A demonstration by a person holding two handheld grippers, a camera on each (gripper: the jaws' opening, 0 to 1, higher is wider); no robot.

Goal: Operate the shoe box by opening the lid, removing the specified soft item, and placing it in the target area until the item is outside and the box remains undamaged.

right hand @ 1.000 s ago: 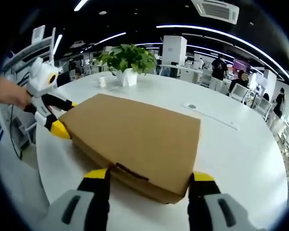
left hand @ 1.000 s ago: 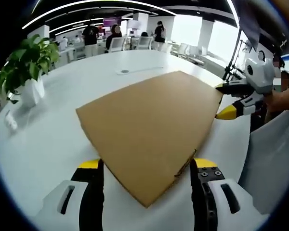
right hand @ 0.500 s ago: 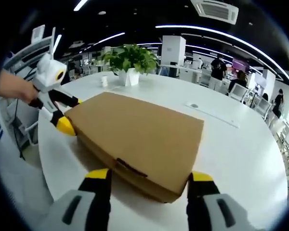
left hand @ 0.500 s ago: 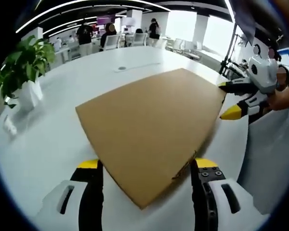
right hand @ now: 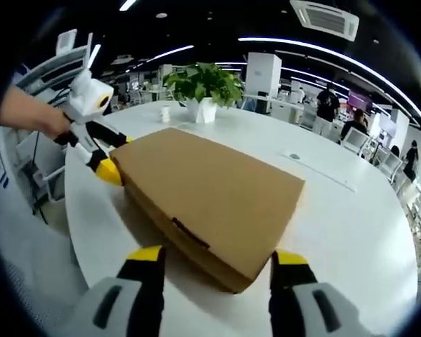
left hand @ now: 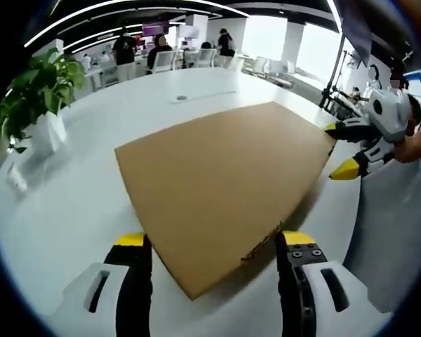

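Observation:
A brown cardboard shoe box (left hand: 217,182) lies flat on the white table (left hand: 77,210) with its lid down. One near corner of it reaches between the jaws of my left gripper (left hand: 214,242), which stand open on either side. At the box's far right corner, my right gripper (left hand: 342,149) is held by a hand, its yellow-tipped jaws apart around that corner. In the right gripper view the box (right hand: 210,193) has a small tab on its front edge. My right gripper (right hand: 217,256) is open around the near end, and my left gripper (right hand: 116,156) is at the far left corner.
A potted plant (left hand: 35,98) (right hand: 203,88) and a small white cup (right hand: 166,112) stand on the table beyond the box. A round cable port (right hand: 295,156) sits in the tabletop. The table edge (right hand: 77,239) runs close by. People and chairs are in the background.
Both views have shifted a little. The box now sits slightly turned between the jaws, its near corner further left in the left gripper view. Lid still down, both grippers still open.

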